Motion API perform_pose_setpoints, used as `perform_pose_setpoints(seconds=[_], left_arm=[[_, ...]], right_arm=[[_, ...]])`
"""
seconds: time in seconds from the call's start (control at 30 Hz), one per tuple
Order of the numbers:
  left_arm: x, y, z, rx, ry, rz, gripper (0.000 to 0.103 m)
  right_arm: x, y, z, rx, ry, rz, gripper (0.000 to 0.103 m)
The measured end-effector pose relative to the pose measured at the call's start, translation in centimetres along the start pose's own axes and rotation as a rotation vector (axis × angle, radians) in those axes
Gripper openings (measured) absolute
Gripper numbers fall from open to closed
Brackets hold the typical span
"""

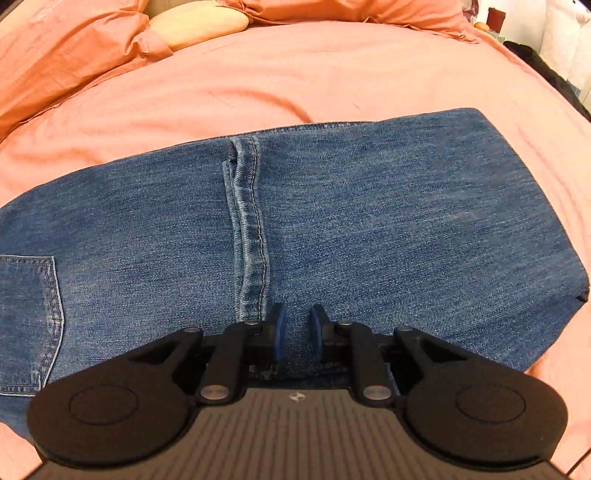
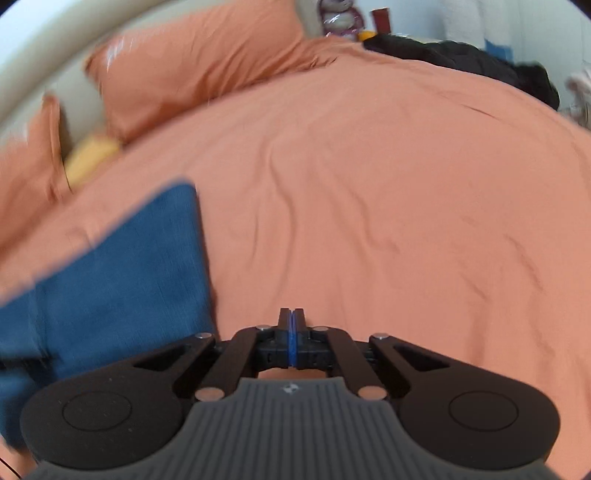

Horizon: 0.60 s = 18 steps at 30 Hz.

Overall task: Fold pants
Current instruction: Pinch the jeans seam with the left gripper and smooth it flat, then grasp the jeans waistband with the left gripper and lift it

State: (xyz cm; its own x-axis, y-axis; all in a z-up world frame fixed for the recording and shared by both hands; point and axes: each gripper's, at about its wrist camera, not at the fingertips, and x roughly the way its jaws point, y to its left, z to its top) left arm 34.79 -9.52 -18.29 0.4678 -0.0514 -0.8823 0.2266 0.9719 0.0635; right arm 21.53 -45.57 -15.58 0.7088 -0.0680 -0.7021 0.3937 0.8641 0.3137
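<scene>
Blue jeans (image 1: 369,221) lie folded flat on the orange bed sheet (image 1: 295,74), a stitched hem (image 1: 247,221) running across the top layer and a back pocket (image 1: 29,317) at the left. My left gripper (image 1: 297,325) points steeply down at their near edge, just right of the hem. Its blue pads stand a narrow gap apart with denim filling the gap. In the right wrist view, which is blurred, the jeans (image 2: 122,277) sit at the lower left. My right gripper (image 2: 291,317) hovers over bare sheet (image 2: 369,184) beside them, pads pressed together with nothing between.
Orange pillows (image 2: 192,74) and a pale yellow cushion (image 1: 199,22) lie at the head of the bed. A heap of dark clothing (image 2: 461,62) sits along the far right edge. Bare sheet stretches wide to the right of the jeans.
</scene>
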Motion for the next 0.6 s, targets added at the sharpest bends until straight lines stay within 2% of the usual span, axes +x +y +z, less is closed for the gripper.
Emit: perform_pose_setpoints(seconds=[0.07, 0.17, 0.27, 0.3, 0.33, 0.4, 0.5, 0.57, 0.6], left_arm=[[-0.6, 0.6, -0.2, -0.013, -0.008, -0.017, 0.018], [-1.6, 1.6, -0.8, -0.016, -0.020, -0.024, 0.005], [-2.9, 2.8, -1.4, -0.034, -0.038, -0.057, 0.006], [-3.4, 3.1, -1.6, -0.044, -0.039, -0.052, 0.009], [-3.9, 3.4, -1.8, -0.048, -0.043, -0.032, 0.029], [-4.9, 4.2, -2.4, -0.057, -0.061, 0.016, 0.042], [-6.6, 6.3, -3.8, -0.092, -0.079, 0.017, 0.040], [-7.8, 8.1, -4.8, -0.137, -0.102, 0.028, 0.043], [-8.5, 9.2, -5.4, -0.165, -0.117, 0.034, 0.048]], right_arm=[[-0.3, 1.0, -0.1, -0.037, -0.046, 0.043, 0.000], [-0.1, 3.3, -0.6, -0.099, -0.067, 0.136, 0.000], [0.6, 6.2, -1.4, -0.182, -0.068, 0.209, 0.000], [0.8, 7.3, -1.7, -0.211, -0.070, 0.233, 0.000], [1.0, 8.4, -2.0, -0.240, -0.071, 0.257, 0.000], [1.4, 11.1, -2.7, -0.305, -0.081, 0.304, 0.000], [1.7, 14.4, -4.0, -0.391, -0.091, 0.355, 0.000], [2.2, 16.2, -5.0, -0.429, -0.074, 0.393, 0.000], [2.0, 17.0, -5.6, -0.460, -0.071, 0.403, 0.001]])
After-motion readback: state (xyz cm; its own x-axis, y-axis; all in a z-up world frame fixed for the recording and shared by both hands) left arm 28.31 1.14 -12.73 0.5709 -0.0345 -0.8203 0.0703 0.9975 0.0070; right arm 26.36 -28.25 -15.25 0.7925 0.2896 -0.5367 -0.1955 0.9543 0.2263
